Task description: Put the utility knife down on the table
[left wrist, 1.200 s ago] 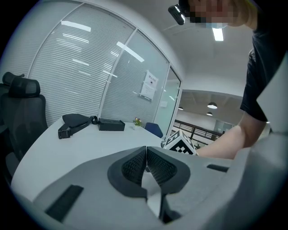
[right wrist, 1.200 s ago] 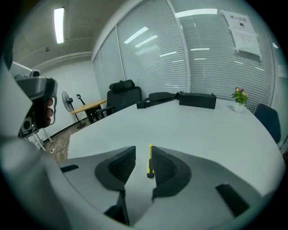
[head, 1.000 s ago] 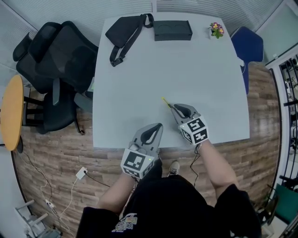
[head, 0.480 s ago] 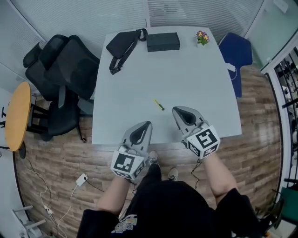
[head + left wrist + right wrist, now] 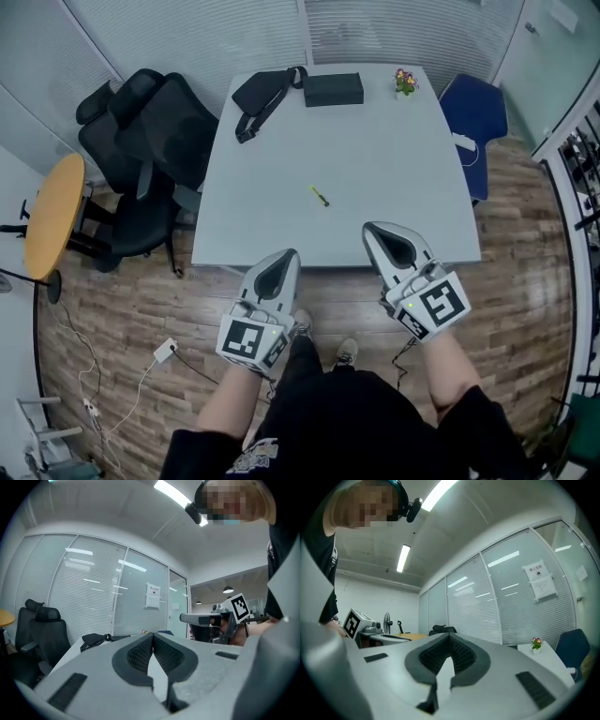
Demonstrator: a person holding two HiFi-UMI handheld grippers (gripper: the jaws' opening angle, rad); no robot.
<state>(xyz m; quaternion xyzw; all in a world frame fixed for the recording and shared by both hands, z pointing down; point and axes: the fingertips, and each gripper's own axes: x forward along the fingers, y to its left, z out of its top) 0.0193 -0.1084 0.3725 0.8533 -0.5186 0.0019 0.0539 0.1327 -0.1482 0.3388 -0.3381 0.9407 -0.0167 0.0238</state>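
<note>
The yellow utility knife (image 5: 320, 195) lies alone on the grey table (image 5: 375, 150), near its middle. Both grippers are pulled back off the table's near edge and held up level, well clear of the knife. My left gripper (image 5: 284, 256) is shut with nothing between its pads; in the left gripper view its jaws (image 5: 152, 637) meet at the tips. My right gripper (image 5: 378, 231) is shut and empty as well, and the right gripper view shows its pads (image 5: 450, 639) closed against each other.
A black shoulder bag (image 5: 265, 97), a black box (image 5: 333, 89) and a small flower pot (image 5: 405, 82) sit along the table's far edge. Black office chairs (image 5: 141, 150) stand left, a blue chair (image 5: 476, 112) right, a round wooden table (image 5: 52, 216) far left.
The right gripper let go of the knife, shut empty and drew back towards the person. Both grippers rose and pulled off the table edge; the knife stays on the table.
</note>
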